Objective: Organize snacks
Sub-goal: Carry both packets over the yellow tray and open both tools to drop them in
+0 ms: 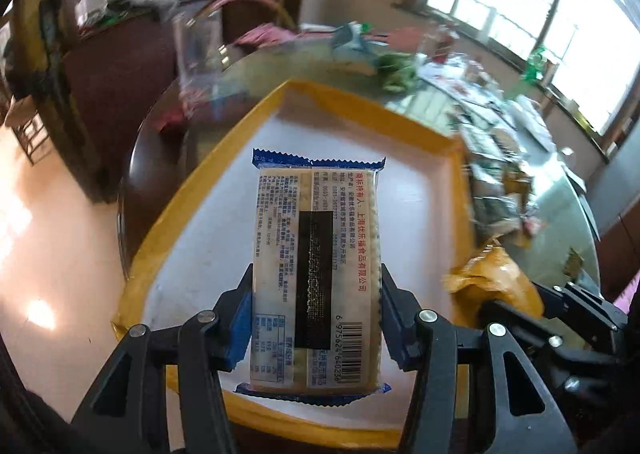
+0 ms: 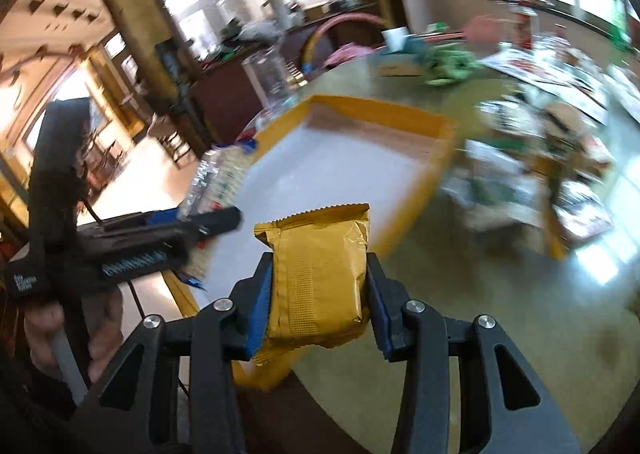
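My left gripper is shut on a cracker pack with blue crimped ends, held lengthwise above the white floor of a yellow-rimmed tray. My right gripper is shut on a gold foil snack packet, which hangs over the tray's near right corner. In the left wrist view that gold packet and the right gripper's black frame show at the lower right. In the right wrist view the left gripper with its cracker pack sits at the left, with a hand below it.
The tray rests on a round glass-topped table. A heap of loose snack packets lies to the tray's right. A clear jar stands past the tray's far left corner, green wrappers further back. Tiled floor lies beyond the table's left edge.
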Tool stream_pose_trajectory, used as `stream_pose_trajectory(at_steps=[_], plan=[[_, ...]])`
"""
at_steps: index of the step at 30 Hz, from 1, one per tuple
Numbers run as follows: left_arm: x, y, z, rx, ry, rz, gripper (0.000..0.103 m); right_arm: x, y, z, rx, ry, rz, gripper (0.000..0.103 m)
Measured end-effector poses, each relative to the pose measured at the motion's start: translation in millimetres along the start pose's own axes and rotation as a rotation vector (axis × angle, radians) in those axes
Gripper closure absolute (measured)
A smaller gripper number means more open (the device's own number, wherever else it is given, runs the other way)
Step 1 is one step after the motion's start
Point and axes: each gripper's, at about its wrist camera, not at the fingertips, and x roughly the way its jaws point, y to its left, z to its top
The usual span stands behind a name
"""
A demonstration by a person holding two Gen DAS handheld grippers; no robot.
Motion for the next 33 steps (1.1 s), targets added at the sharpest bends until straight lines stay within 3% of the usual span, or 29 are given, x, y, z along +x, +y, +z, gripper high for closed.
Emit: stream_pose_trajectory(at_steps=[4,8,12,15,16,17,20,25,28,33], plan=[[15,13,-2,-0.006,0.036,0.050,0.049,43,22,7,-0.051,0.074,-0.017,0.058],[24,20,-4,-0.014,0.061,0.068,0.047,58,25,5,-0.059,0.095,-0.013,0.056],[25,22,-6,-0.041,0.073,0.071,0.032,48,8,3,0.016,0.069,0.039,0.037],[2,20,-6,-0.077,-0.037,0.059,0.030,23,-5,2,0.042,0.015,0.079,0.026],[-10,17,-7,-0.089,-0.111,0.066,0.020,10,-12,1,0.051,-0.012,0.069,0.025],[-20,12,-9,-0.092,-0.169,0.079,0.018,0,-20,-1,0.060,-0.033,0.058,0.023],[-36,-15,-9,-0.036,-0.232,0.081,0.018,-27,-55,-7,0.106,-0.068,-0.032,0.018],[-31,-82,-6,0.126,-0.142,-0.079,0.018,-51,-137,-26,0.188,-0.088,-0.376,0.017],[-17,-122,-5,0.212,-0.110,-0.104,0.018,-55,-183,-41,0.262,-0.060,-0.516,0.017],[31,-178,2,0.318,0.006,-0.124,0.018,-55,-216,-48,0.294,-0.064,-0.552,0.016]])
